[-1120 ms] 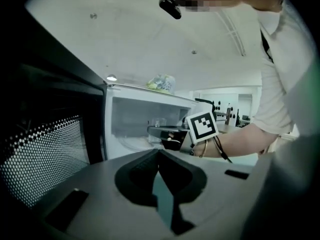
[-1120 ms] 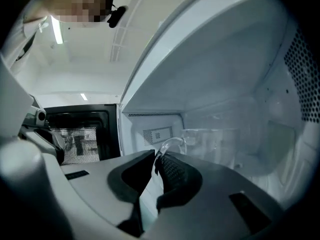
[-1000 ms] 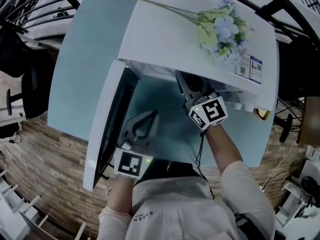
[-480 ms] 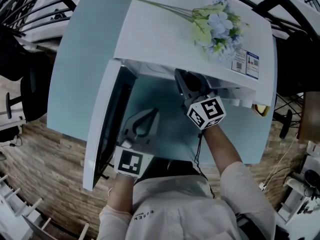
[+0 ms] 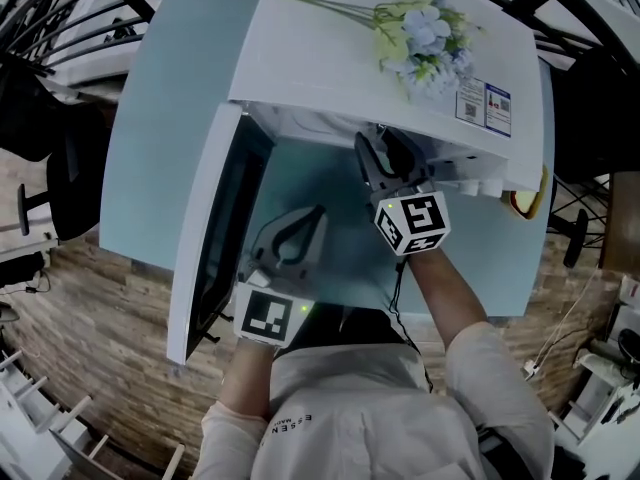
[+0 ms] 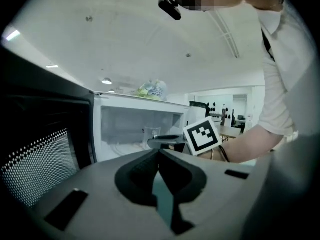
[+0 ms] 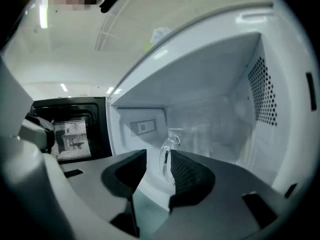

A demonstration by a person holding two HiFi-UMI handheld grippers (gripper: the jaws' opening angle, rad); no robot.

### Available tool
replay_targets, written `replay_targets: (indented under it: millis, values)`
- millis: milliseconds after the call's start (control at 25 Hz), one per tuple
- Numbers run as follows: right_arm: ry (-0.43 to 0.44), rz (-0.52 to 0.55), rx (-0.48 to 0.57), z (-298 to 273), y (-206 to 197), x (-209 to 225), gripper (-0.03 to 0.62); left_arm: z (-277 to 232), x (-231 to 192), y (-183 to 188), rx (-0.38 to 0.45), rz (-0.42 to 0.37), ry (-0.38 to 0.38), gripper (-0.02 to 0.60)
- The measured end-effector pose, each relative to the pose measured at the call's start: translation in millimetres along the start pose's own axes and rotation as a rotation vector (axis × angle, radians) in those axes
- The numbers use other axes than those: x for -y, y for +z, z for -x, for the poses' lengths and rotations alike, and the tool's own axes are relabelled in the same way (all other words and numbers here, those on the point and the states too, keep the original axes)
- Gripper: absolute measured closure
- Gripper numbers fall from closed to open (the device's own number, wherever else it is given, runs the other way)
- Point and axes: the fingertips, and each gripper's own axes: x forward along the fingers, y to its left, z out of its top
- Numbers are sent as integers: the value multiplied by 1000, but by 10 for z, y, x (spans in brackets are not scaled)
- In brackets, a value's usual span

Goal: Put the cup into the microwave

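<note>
Now that my right gripper's (image 7: 159, 155) jaws have just been opening (handle (image 7: 164, 161) between them, unpressed), cup (image 7: 192, 136) sits inside microwave (image 7: 235, 84): release step; next I back straight out. Left gripper (image 6: 159, 156) closed.

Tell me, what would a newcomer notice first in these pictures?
A white microwave stands with its door swung wide open at the left and a bunch of flowers lying on top. Inside sits a clear glass cup, its handle between the jaws of the right claw, which have just been opening and stand apart.
</note>
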Motion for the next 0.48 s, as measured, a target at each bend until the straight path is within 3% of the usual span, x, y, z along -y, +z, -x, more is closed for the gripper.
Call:
replay_targets:
  millis: [200, 360, 480]
  values:
    - [-63, 26, 6, 288, 150, -29, 450, 51, 98, 171, 29, -11, -17, 579]
    - [-54, 25, 24, 600, 325, -152, 451, 105, 204, 378, 60, -32, -32, 580]
    - [-47, 22, 42, 856, 460, -278, 488, 192, 262, 537, 83, -48, -37, 580]
